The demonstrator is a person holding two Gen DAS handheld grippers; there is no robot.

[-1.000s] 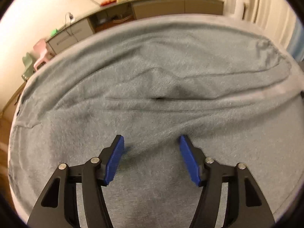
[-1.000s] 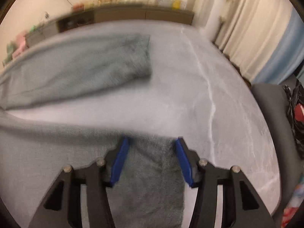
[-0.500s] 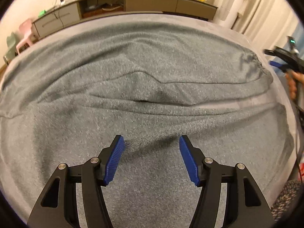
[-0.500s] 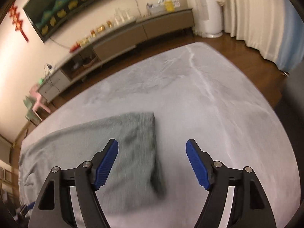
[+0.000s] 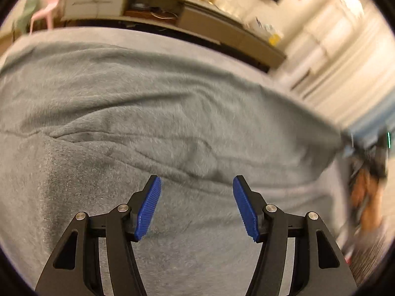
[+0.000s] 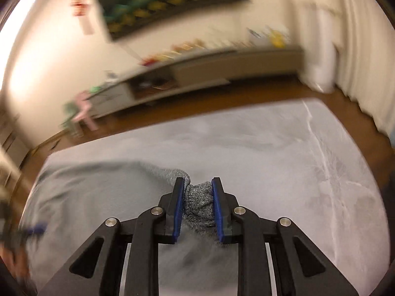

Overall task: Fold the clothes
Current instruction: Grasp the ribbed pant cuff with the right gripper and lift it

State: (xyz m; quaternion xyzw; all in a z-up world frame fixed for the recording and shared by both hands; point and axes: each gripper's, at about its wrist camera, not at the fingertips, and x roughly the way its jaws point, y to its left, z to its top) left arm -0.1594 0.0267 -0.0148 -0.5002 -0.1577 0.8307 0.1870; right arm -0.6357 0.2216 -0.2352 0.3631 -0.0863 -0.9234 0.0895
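Left view: my left gripper (image 5: 197, 207) hangs spread and empty above the grey garment (image 5: 153, 113), which covers most of the bed (image 5: 81, 33). Right view: my right gripper (image 6: 197, 206) pinches a bunched end of the garment (image 6: 198, 203); I should carry it low and straight, so the fold stays even.

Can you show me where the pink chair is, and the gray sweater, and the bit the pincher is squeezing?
pink chair (image 5: 47, 2): left wrist view, its backrest.
gray sweater (image 5: 153, 113): left wrist view, middle of the spread fabric.
squeezed cuff (image 6: 198, 203): right wrist view, knit bunched between the right gripper (image 6: 197, 185) pads.
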